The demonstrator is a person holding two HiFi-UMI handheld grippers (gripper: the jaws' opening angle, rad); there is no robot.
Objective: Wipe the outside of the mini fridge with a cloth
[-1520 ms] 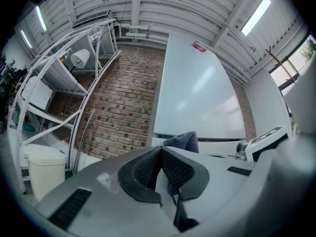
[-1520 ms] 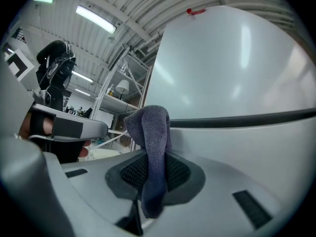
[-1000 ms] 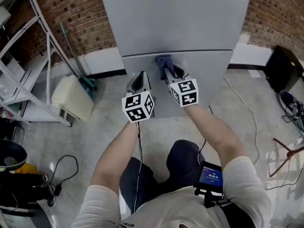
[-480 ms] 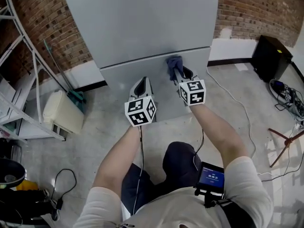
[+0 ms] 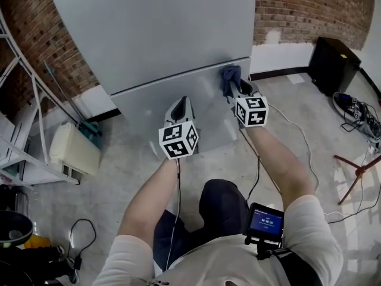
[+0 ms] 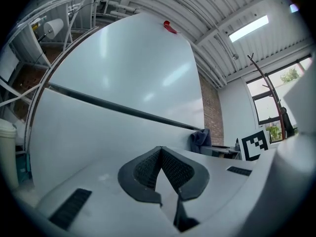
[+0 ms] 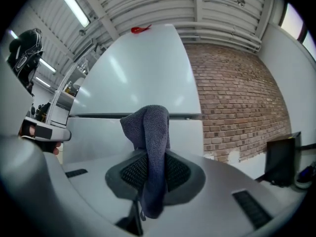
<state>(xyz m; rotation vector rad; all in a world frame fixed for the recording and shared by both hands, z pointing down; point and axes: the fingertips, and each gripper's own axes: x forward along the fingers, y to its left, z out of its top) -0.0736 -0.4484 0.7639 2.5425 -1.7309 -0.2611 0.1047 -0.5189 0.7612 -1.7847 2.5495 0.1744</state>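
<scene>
R gripper (image 5: 234, 88) (image 7: 150, 171): jaws clamped on cloth (image 5: 230, 76) (image 7: 149, 132). The cloth runs up between the pads, bunches above the tips, and a tail hangs below on the near side. In head view the bunched end sits on the mini fridge (image 5: 155, 40) front, at the dark seam (image 5: 178, 74) between upper and lower door, close to the fridge's right edge. L gripper view shows it just under the seam and looks like it's touching the panel.

L gripper (image 5: 182, 101) (image 6: 160, 154): jaws together, tips meeting at a point, nothing between them. It points at the lower door, left of the R gripper and well apart from the cloth. Contact w/ the door: can't tell.

Materials:
- Cloth: blue-grey, fine knit/microfibre texture, soft folds.
- Fridge: flat, smooth grey panels w/ soft glare streaks. Small red item (image 6: 169, 27) on top.
- Jaw pads: black, cross-hatched grip pattern, set in light grey plastic bodies.

Around it: red brick wall (image 5: 297, 8) behind, black box (image 5: 330, 58) on the floor to the right, cream container (image 5: 74, 154) to the left.
</scene>
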